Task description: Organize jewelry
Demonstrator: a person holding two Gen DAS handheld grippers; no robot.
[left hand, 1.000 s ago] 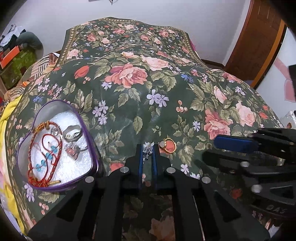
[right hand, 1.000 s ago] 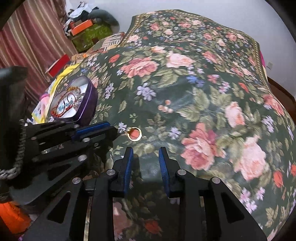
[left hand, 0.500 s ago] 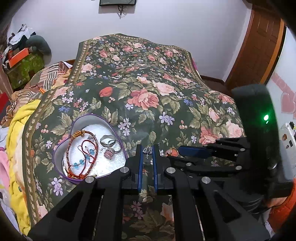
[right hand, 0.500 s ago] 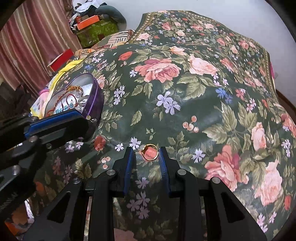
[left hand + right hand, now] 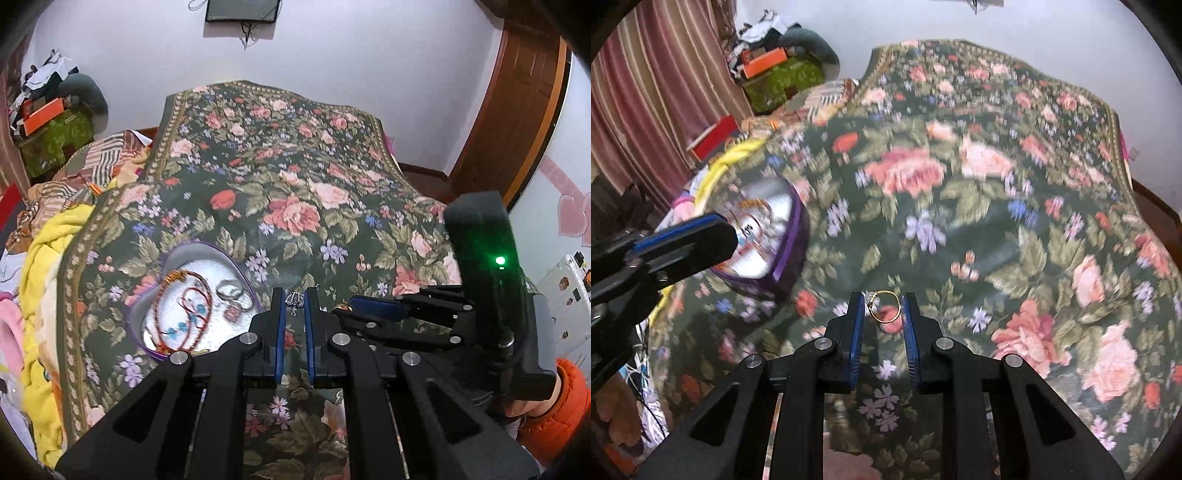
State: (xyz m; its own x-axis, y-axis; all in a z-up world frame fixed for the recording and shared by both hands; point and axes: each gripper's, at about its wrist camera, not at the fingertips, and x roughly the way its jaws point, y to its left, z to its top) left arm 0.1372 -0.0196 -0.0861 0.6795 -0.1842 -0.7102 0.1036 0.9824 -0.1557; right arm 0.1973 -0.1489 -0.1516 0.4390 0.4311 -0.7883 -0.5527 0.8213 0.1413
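A silver pendant [image 5: 294, 299] and a gold ring [image 5: 884, 306] are pinched aloft; the heart-shaped tin [image 5: 192, 254] holds bracelets.

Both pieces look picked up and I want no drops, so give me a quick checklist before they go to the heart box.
1. Left hand-held gripper shut on silver charm: ok.
2. Right hand-held gripper shut on gold ring: ok.
3. Ring grip firm: cannot tell.
4. Heart box open: ok.
5. Free room inside beside the red bracelet: ok.
6. Grippers apart from each other: ok.
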